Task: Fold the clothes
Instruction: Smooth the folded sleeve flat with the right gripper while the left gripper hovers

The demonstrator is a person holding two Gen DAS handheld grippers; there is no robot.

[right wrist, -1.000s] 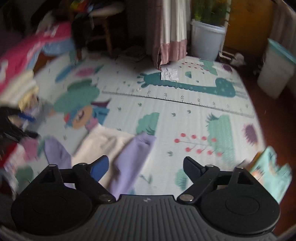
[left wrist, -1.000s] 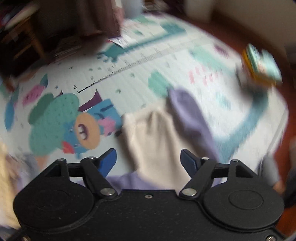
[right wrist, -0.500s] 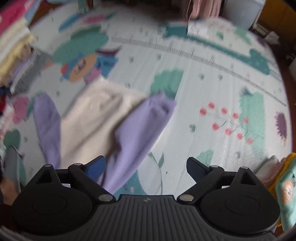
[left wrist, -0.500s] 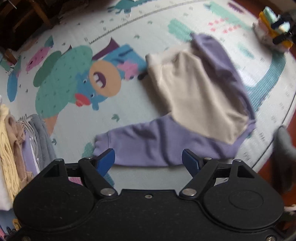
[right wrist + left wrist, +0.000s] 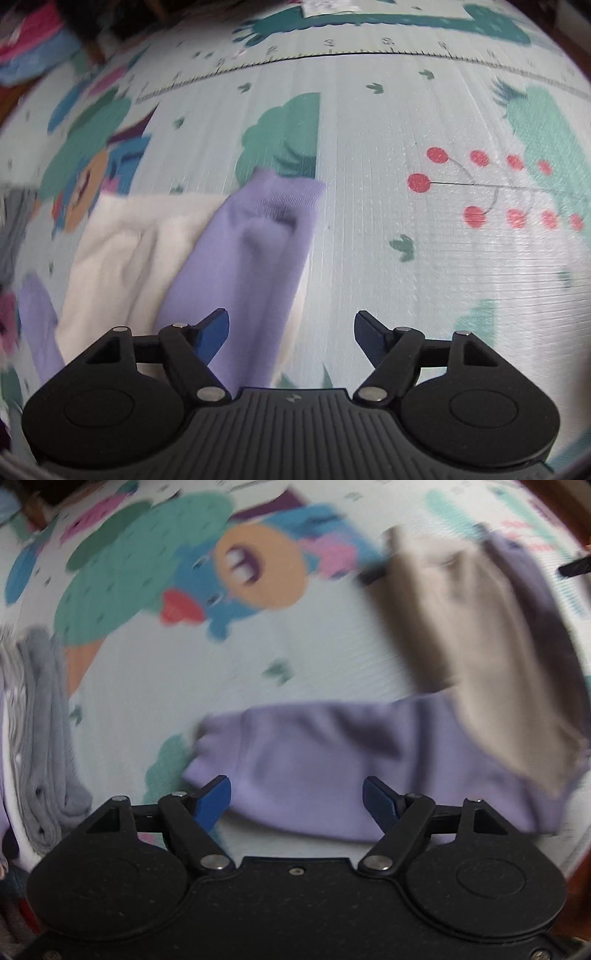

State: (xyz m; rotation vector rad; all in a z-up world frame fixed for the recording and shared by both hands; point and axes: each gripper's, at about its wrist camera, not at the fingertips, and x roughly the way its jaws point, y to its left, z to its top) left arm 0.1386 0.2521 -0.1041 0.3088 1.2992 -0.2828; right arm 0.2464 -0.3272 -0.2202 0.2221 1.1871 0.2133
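Under left hand-held gripper (image 5: 296,799) — lilac sleeve (image 5: 314,760), jaws apart | right hand-held gripper (image 5: 291,332) closing, unclamped

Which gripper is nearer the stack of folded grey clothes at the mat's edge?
Left. The left gripper hangs over a purple sleeve beside the grey stack; the right gripper is farther off.

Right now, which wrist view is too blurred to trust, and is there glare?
Left wrist view: heavy motion smear over the purple sleeve and play mat. Right wrist view: sharper centrally, edges blurred, mild sheen on the mat at right.
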